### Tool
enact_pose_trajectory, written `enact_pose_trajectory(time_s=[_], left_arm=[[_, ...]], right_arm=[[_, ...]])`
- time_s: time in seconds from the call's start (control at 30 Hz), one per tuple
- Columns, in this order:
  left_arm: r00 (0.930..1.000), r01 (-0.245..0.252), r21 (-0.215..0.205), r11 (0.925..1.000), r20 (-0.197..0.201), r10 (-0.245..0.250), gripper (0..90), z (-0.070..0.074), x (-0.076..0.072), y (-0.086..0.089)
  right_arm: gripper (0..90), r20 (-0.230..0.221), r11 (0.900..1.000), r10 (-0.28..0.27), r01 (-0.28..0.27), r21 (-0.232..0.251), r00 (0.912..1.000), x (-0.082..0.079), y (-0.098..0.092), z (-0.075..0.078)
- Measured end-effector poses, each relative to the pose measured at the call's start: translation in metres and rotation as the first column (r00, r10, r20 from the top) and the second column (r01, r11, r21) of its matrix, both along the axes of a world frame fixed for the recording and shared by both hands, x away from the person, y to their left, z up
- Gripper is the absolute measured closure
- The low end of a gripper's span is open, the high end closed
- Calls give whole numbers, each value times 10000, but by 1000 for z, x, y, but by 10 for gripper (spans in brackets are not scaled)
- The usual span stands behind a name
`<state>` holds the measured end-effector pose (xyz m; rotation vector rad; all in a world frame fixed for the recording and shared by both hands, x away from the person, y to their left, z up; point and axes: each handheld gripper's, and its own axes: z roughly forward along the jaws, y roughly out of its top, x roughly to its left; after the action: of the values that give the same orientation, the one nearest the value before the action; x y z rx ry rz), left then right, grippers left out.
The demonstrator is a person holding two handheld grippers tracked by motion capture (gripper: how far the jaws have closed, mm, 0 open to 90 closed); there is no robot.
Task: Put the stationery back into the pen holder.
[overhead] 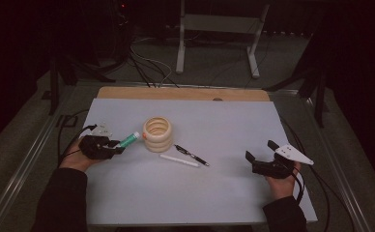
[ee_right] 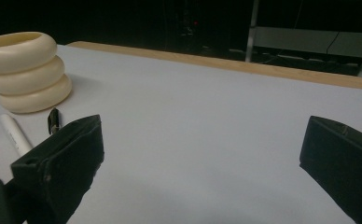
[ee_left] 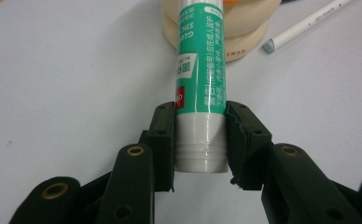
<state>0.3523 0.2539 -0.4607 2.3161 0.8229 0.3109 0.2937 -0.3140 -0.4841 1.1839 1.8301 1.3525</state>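
The left gripper (overhead: 114, 148) has its two black jaws pinched on the white bottom end of a green glue stick (ee_left: 201, 70), and the stick pokes out toward the cream holder (overhead: 157, 134) — a cup that looks like three fat rings piled up. From the high view, the tip of the glue stick is right beside the holder's side, near its top edge, but it is not inside. I cannot tell if the tip is touching the holder or just next to it. So the picking-up part looks done, and the dropping-in part is still left. Two more things lie flat on the white table (overhead: 200, 198) just past the holder — a white marker (overhead: 179, 161) and a black pen (overhead: 192, 155). Both look untouched, so they likely need picking up too. The right gripper (overhead: 259, 151) rests well apart from all of that, on the other side of the table, with its jaws spread wide and nothing between them. My guess is the job has only just started: one thing is in hand, none are in the holder yet as far as I can see.
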Motion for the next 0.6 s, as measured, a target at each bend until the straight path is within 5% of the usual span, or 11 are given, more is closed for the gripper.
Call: enact_pose_trajectory(time_s=[0.6], left_arm=[[9998,-182,-209,9996,116,185,662,15,2,-2]], right_arm=[[0,-1,10000,8,-8,17,10000,0,0,0]])
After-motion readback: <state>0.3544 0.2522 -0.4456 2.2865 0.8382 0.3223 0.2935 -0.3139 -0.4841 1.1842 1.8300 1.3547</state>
